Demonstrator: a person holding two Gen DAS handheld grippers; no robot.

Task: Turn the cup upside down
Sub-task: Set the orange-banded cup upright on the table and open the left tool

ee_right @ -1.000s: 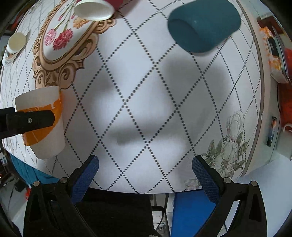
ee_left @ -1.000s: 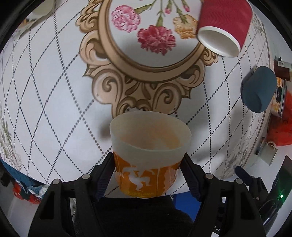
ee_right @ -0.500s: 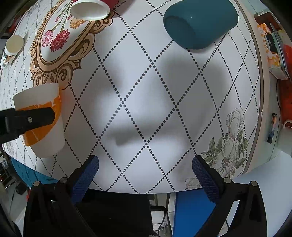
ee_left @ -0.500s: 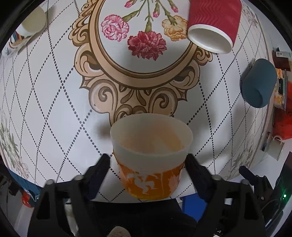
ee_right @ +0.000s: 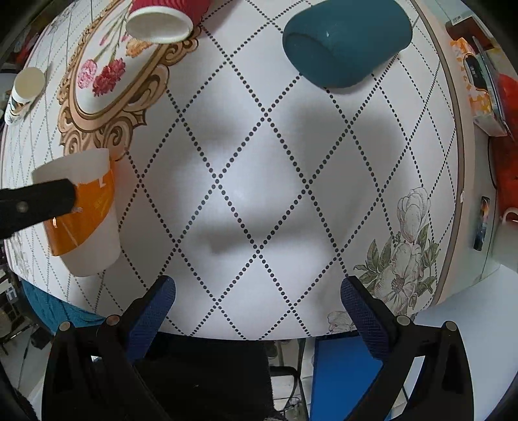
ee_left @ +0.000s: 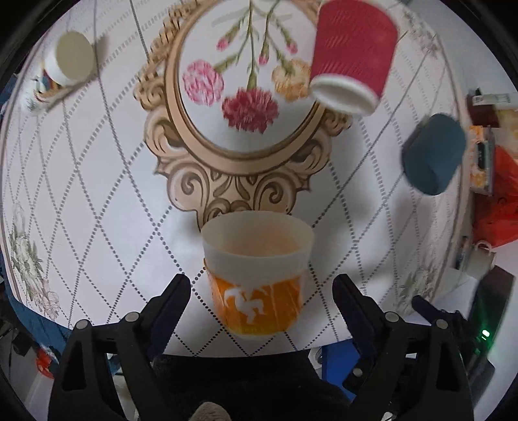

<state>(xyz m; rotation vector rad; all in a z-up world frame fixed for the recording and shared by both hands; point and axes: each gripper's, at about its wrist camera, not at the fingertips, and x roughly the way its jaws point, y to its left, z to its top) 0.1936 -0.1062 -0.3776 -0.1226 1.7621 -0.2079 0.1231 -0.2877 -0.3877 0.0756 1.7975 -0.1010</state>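
Note:
A white paper cup with an orange band (ee_left: 257, 275) stands on the patterned table near its front edge, its wide end towards the camera; it also shows in the right wrist view (ee_right: 82, 213). My left gripper (ee_left: 261, 291) is open, its fingers apart on either side of the cup and clear of it. One left finger (ee_right: 35, 200) crosses in front of the cup in the right wrist view. My right gripper (ee_right: 258, 298) is open and empty above the table's front edge, to the right of the cup.
A red ribbed paper cup (ee_left: 351, 61) stands on the flower medallion, also in the right wrist view (ee_right: 162, 16). A dark teal cup (ee_left: 432, 153) lies further right (ee_right: 346, 40). A small white cup (ee_left: 69, 61) is far left. Clutter lies past the table's right edge (ee_right: 485, 97).
My left gripper has let go of the orange-banded cup, its jaws spreading wide, and has drawn back and up. The cup stays on the table. The right gripper has barely moved.

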